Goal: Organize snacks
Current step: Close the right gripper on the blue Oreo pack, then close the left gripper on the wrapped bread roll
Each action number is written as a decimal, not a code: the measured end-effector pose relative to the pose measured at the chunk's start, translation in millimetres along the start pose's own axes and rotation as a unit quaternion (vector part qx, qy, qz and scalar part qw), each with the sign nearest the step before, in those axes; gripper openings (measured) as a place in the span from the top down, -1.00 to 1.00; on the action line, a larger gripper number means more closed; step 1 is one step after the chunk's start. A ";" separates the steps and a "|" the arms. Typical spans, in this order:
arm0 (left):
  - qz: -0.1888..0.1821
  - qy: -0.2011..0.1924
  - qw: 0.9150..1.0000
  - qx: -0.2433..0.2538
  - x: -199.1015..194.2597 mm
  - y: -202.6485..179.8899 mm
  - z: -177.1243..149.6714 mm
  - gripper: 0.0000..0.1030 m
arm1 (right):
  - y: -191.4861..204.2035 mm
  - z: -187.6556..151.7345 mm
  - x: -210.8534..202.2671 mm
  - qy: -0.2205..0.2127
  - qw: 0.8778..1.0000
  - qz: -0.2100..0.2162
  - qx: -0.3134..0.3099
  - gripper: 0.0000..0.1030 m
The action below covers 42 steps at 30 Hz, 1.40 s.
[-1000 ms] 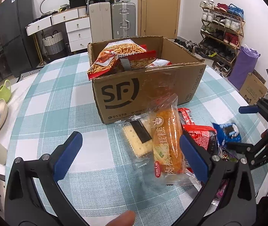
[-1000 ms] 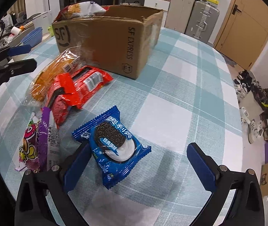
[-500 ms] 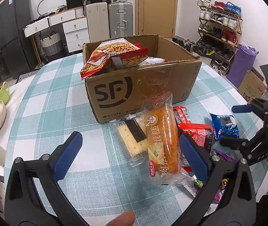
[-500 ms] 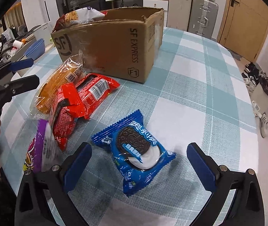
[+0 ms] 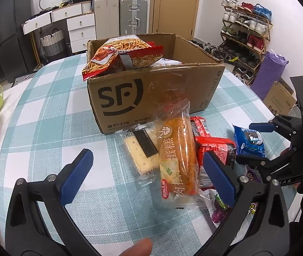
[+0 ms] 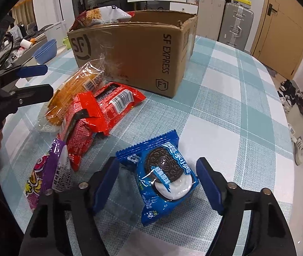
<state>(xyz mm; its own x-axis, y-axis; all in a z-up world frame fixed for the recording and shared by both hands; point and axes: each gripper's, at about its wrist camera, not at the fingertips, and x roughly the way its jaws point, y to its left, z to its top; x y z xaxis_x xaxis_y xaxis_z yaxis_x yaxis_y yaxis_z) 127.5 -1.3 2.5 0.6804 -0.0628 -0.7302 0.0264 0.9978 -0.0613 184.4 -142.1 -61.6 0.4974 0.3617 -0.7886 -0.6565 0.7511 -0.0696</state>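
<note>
the blue cookie packet (image 6: 165, 178) lies flat on the checked worktop (image 6: 226, 111), directly between the jaws of the right gripper (image 6: 157, 183). the jaws have just been closing and now stand at about half their spread, one on each side of the packet. the left pad sits just beside the packet's crimped corner. the right pad is near the opposite edge, but a sliver of worktop shows between them. neither pad visibly presses the wrapper, so the packet is bracketed, not yet clamped.

the packet's long axis runs from its upper crimp, pointing roughly toward the cardboard box (image 6: 138, 51), down to the lower crimp nearest the camera. the jaws therefore close across its short width. judged from this, further closing should pinch the packet across the middle with no turn of the wrist needed.

the left gripper (image 5: 149, 177) hovers over the orange cake packet (image 5: 178, 160), its jaws spread wide and holding nothing. that packet lies lengthwise between the jaws, nearer the right-hand pad, and partly overlaps the cracker packet (image 5: 140, 152) and the red packets (image 5: 214, 149).

the right hand is plainly nearer the cookie packet; in the left wrist view it lies well off to the right, under the other tool. the box stands beyond the whole cluster, open at the top, with a chip bag (image 5: 121, 57) already resting in it. the lift toward it looks unobstructed.
</note>
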 end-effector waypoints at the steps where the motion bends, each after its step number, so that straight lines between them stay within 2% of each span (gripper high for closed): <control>1: 0.000 0.000 1.000 0.001 -0.7 -0.6 0.3 -0.99 | 0.9 -0.4 -0.5 -0.001 1.000 0.002 -0.003 -0.32; 4: -0.004 0.000 1.000 0.002 -0.3 -1.3 0.3 -0.99 | 2.9 -0.5 -4.1 -0.008 1.000 0.004 -0.006 -0.19; 6: -0.005 0.000 1.000 0.000 0.5 -0.6 -0.1 -0.99 | 0.9 0.6 -8.2 -0.019 1.000 0.007 -0.003 -0.03; 7: -0.005 0.001 1.000 0.001 0.4 -0.6 -0.3 -0.99 | -1.7 1.3 -9.2 -0.022 1.000 0.008 0.001 0.12; 13: -0.005 0.006 1.000 -0.001 4.3 -0.5 -1.2 -0.99 | -8.2 0.5 -10.0 -0.025 1.000 0.010 0.009 0.12; 19: -0.010 0.014 1.000 -0.005 11.6 -1.1 -2.2 -0.99 | -8.0 5.5 -25.1 -0.063 0.998 0.013 0.021 0.12; 23: -0.037 0.024 0.999 -0.032 18.9 1.9 -2.7 -0.99 | -7.6 7.2 -28.8 -0.073 0.997 0.012 0.023 0.11; 28: -0.051 0.040 0.996 -0.064 34.2 3.7 -5.3 -0.99 | -9.9 7.4 -29.2 -0.077 0.997 0.013 0.025 0.11; 33: -0.070 0.036 0.995 -0.060 41.2 -2.5 -3.6 -0.69 | -10.7 6.6 -30.5 -0.079 0.996 0.013 0.026 0.11; 35: -0.082 0.029 0.995 -0.052 41.3 -5.2 -2.7 -0.50 | -10.8 6.6 -30.8 -0.080 0.996 0.014 0.025 0.11; 38: -0.091 0.023 0.994 -0.049 40.5 -8.1 -5.7 -0.35 | -9.1 6.2 -31.1 -0.080 0.996 0.012 0.022 0.11; 42: -0.096 0.019 0.994 -0.047 42.9 -10.5 -6.6 -0.29 | -5.8 6.8 -31.8 -0.081 0.997 0.011 0.017 0.11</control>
<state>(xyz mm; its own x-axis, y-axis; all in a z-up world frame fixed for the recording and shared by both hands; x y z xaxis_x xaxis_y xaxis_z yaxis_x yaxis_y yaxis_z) 151.5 -14.6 -32.7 0.6414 -0.2552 -0.7235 0.0835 0.9607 -0.2649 176.3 -154.2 -31.9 0.5695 0.4607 -0.6808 -0.6501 0.7592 -0.0300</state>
